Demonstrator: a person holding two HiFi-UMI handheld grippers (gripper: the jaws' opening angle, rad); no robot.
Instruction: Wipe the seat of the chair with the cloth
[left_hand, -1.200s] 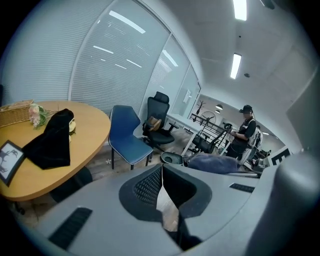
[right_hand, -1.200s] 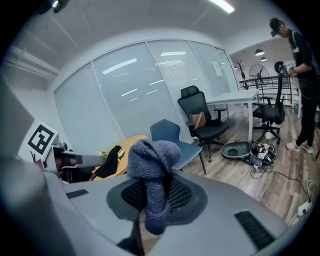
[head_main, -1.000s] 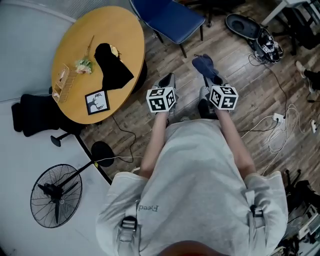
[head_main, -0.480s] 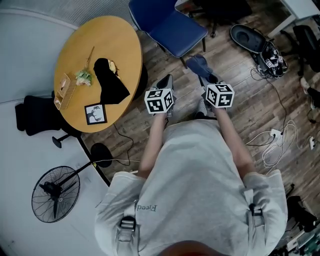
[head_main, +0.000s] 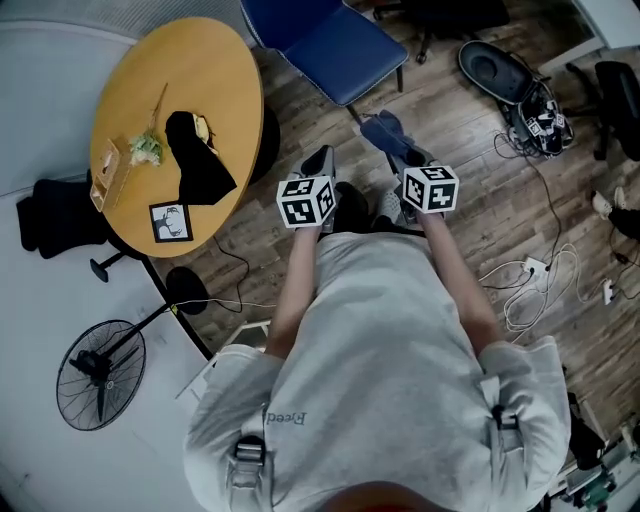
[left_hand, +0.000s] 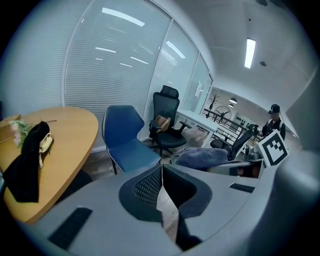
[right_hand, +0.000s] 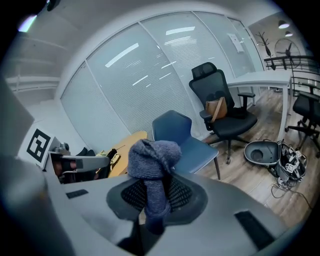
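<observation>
— Ahead of the right gripper (head_main: 408, 160), where did the chair (head_main: 345, 45) stand?

— Straight on and slightly to the left in the head view, with bare wooden floor (head_main: 480, 230) between them. They were apart, not touching. In the right gripper view the blue seat (right_hand: 187, 142) showed just behind the cloth (right_hand: 152, 160).

— And the cloth itself?

— It was pinched between the right gripper's jaws, a blue-grey bundle bunched above them and pointing forward toward the seat (head_main: 392, 135).

— What about the left gripper (head_main: 318, 165)?

— Its jaws were together with nothing between them. Its own view showed the seat (left_hand: 127, 142) ahead and to the left.

— Which was nearer?

— Both looked about equally near, but only the right one carried the cloth, so I judged the reach to be its job: forward and down onto the seat.

— How did the seat lie?

— The backrest was at the far side, toward the window, and the open front edge faced the person. The seat looked smooth, hard and gently dished, so I expected the cloth to slide easily across it.

— Anything close by?

— A round wooden table (head_main: 220, 90) stood to the left, just beside the chair, with a black garment (head_main: 195, 160) on it. A black office chair (right_hand: 225, 115) stood farther back on the right. White cables (head_main: 540, 280) lay on the floor, well off to the right.
</observation>
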